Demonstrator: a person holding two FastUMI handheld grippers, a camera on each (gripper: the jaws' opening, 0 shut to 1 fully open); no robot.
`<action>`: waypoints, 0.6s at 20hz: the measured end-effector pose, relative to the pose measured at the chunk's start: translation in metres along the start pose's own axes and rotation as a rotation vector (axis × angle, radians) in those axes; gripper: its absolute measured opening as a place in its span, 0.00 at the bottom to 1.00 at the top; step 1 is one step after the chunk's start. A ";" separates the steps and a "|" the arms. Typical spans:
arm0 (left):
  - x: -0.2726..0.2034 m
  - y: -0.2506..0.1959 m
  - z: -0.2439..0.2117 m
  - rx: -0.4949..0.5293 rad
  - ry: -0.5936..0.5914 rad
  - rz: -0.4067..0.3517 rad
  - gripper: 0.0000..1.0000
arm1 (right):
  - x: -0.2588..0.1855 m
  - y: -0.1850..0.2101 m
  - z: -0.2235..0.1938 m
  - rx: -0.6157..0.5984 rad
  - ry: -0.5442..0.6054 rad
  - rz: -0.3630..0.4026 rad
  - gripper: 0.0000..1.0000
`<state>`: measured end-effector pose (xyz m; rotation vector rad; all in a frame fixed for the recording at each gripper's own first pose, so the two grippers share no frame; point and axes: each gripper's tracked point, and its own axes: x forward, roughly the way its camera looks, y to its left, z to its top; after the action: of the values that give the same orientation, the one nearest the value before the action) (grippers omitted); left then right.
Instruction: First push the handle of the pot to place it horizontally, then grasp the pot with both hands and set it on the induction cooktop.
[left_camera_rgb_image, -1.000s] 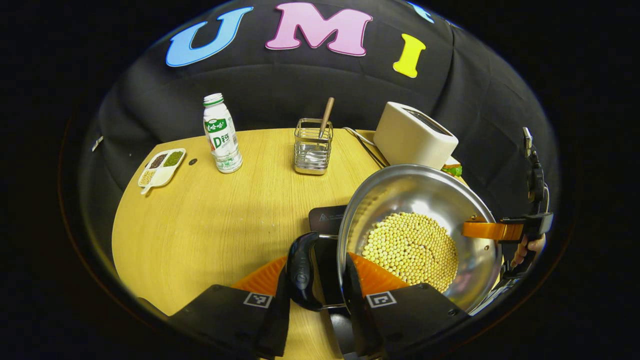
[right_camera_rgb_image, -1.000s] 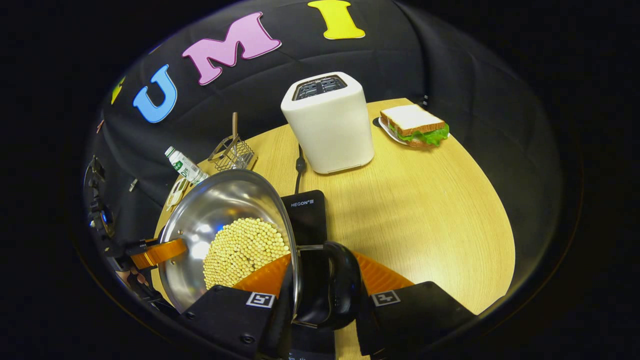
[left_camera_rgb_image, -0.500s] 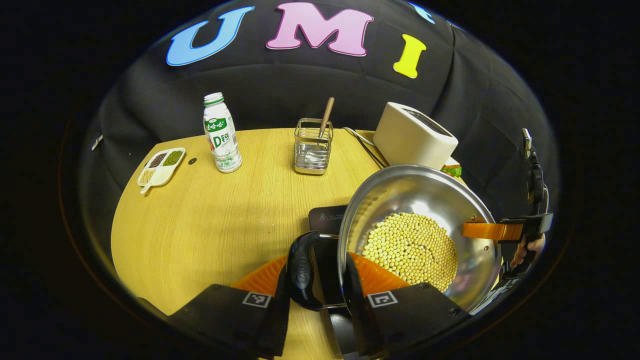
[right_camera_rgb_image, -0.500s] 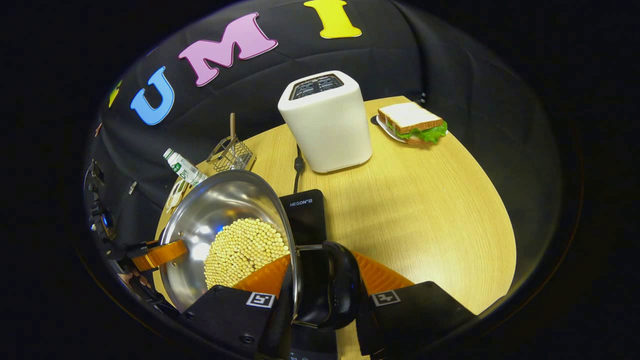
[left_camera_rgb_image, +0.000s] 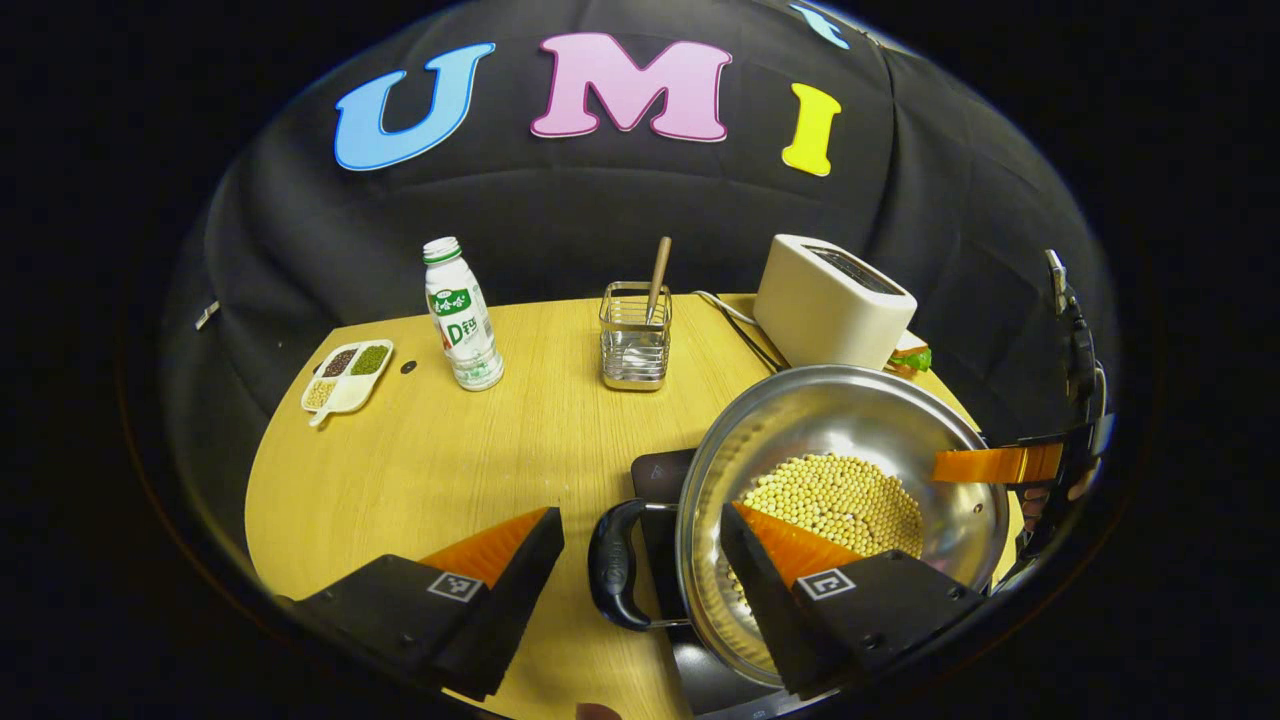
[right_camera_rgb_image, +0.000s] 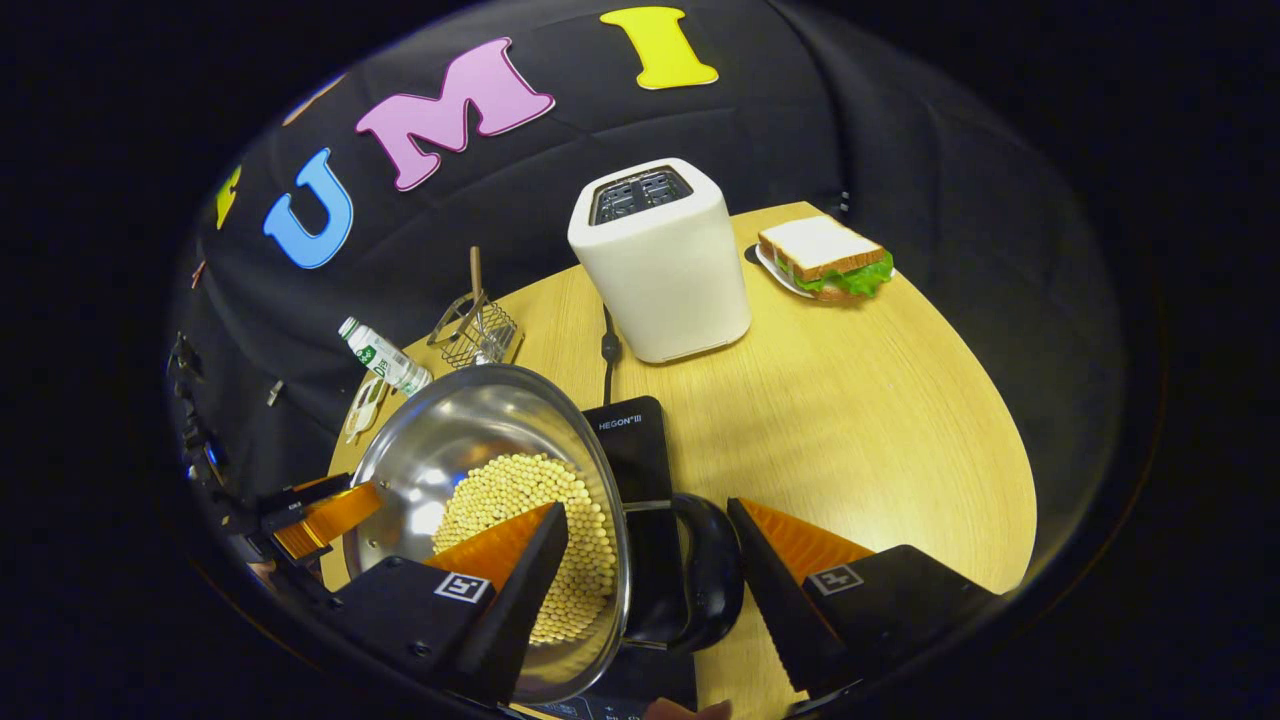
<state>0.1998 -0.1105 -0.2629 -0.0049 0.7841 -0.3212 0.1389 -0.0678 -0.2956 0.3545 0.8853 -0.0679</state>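
Stainless steel pot full of yellow soybeans sits at the lower right of the left gripper view, and at the lower left of the right gripper view. It's resting on the black induction cooktop, whose dark slab pokes out from under it on both sides.

Biggest thing around it is the round light-wood table, which takes up the middle of both views. A white two-slot toaster stands at upper centre of the right gripper view, just behind the cooktop, with a sandwich with lettuce on a small plate to its right near the table's far edge.

The left gripper is spread wide open. One finger is off to the left of the pot's black loop handle, the other is over the pot rim, and neither touches the handle. Same with the right gripper: wide apart around the other black loop handle, not pinching anything. Both released, basically.

Smaller stuff, in the left gripper view: a white plastic drink bottle with a green label at upper left, a square wire utensil holder with a wooden stick in it at upper centre, and a little white divided dish of beans at far left.
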 end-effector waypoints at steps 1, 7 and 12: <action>-0.001 0.000 0.000 -0.003 0.001 0.005 0.98 | -0.001 -0.002 0.000 -0.017 -0.005 -0.013 0.99; -0.033 -0.012 0.020 -0.059 -0.114 -0.022 0.97 | -0.040 0.004 0.035 -0.093 -0.161 -0.032 0.99; -0.113 -0.003 0.080 -0.054 -0.415 0.059 0.96 | -0.118 0.021 0.092 -0.143 -0.423 -0.028 0.98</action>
<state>0.1801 -0.0900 -0.1272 -0.0962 0.3805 -0.2318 0.1367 -0.0889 -0.1466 0.1835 0.4725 -0.1011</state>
